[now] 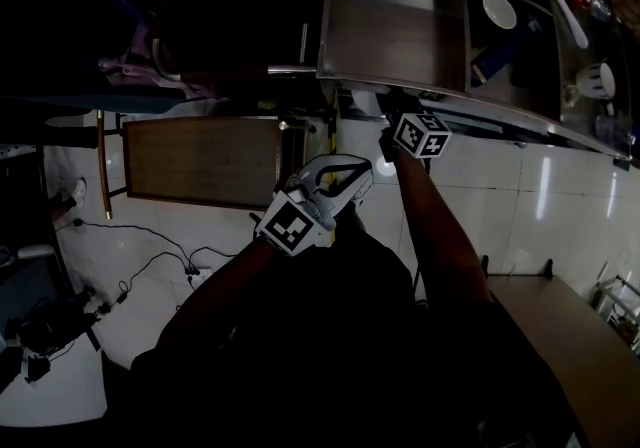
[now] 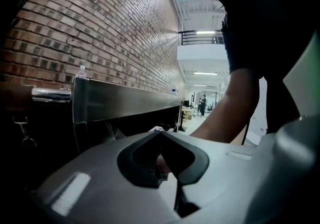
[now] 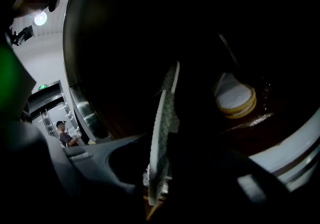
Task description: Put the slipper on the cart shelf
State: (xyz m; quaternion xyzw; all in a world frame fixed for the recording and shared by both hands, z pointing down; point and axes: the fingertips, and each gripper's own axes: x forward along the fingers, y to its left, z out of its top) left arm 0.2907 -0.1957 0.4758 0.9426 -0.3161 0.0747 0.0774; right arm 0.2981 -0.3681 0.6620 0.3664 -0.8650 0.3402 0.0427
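Mostly the head view is dark: the person's arms and body are near-black shapes and the floor shows only in pale patches. At the left, the left gripper [image 1: 355,176] hangs above the floor tiles, short of the cart, its jaws clenched together with nothing between them. Its own view confirms the tips meet. A pale spot shows in the opening behind the tips, but what it is cannot be told. Beyond the left gripper run the cart's steel edge [image 2: 125,100] and a brick wall [image 2: 100,33].

Further right, the right gripper [image 3: 160,163] reaches under the cart's rim, so its tips are lost in shadow from above and only its marker cube [image 1: 420,133] shows. In its own view the jaws are grasping the slipper [image 3: 164,118], which stands edge-on between them with its grid-patterned sole showing and its lower end cut off. Ahead lies the brown cart shelf [image 1: 395,31]. To the right, a pale, yellow-edged thing [image 3: 234,93], possibly another slipper, rests apart from the held one.
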